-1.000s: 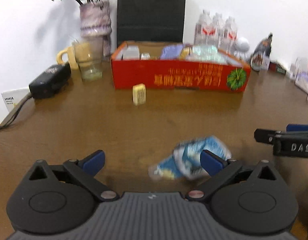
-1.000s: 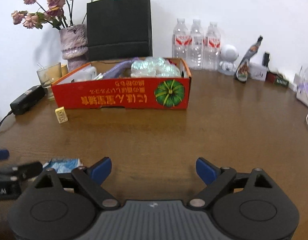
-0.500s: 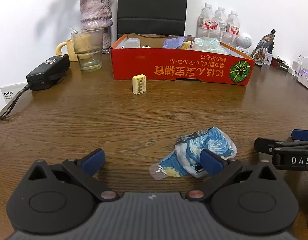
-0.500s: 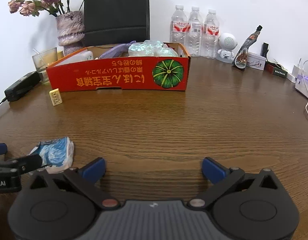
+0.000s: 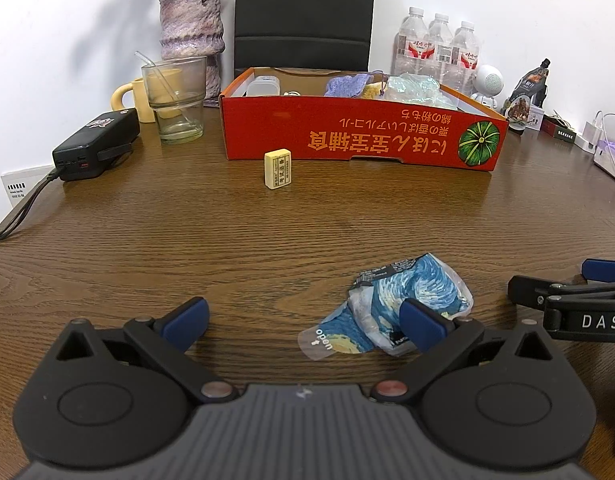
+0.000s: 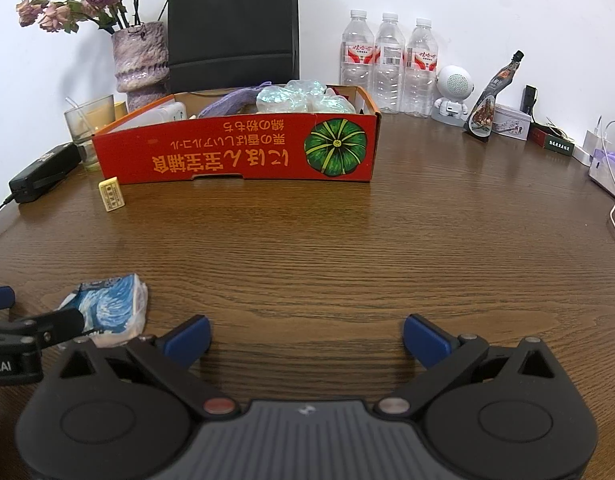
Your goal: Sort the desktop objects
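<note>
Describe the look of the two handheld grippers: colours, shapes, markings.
The left gripper and right gripper match: black bodies with two round discs, ribbed grey centres, angled black linkage arms and blue fingertips. Each has a pair of metal rivets near the middle, some reddish. Seen side-on, the right one carries white "DAS" lettering. No cables or sleeves show.

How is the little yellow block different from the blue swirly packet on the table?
The yellow block is small, hard-edged and standing upright close to the red box; the blue swirly packet is bigger, crumpled and lying flat beside the left hand-held gripper. Both sit on the wooden table, outside the box.
</note>
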Motion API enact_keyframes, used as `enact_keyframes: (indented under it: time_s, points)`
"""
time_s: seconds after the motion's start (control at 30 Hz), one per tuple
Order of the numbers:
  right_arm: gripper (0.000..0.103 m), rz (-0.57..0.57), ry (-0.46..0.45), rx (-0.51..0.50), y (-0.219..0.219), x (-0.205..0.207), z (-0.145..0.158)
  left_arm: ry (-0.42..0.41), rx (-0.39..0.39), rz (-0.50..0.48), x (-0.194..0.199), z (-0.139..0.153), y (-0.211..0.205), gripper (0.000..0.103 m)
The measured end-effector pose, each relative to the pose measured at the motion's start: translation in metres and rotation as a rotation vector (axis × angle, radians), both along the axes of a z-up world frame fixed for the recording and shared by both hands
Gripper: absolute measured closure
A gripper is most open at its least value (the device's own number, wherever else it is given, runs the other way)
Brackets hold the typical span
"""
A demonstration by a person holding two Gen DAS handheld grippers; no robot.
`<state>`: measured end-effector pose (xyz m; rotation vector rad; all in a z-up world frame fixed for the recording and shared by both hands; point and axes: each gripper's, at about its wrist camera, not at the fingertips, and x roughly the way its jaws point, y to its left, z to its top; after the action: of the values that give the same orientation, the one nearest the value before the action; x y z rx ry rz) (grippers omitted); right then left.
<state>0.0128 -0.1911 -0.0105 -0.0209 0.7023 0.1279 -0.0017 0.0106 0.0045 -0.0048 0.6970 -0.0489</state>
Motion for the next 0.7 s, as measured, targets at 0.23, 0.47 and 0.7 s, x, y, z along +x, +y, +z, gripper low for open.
enact_keyframes:
  time_s: [0.23,0.47,0.7]
  points:
    - [0.000,0.000,0.000,0.000,0.000,0.000,0.000,0.000,0.000,0.000,0.000,0.000,0.000,0.000]
    - [0.001,0.040,-0.030,0.028,0.003,-0.005,0.007,-0.041,-0.078,0.014,-0.001,0.007,0.017,0.000]
    - [0.006,0.247,-0.073,0.097,0.038,-0.011,0.026,-0.100,-0.047,-0.014,0.061,0.032,0.046,0.000]
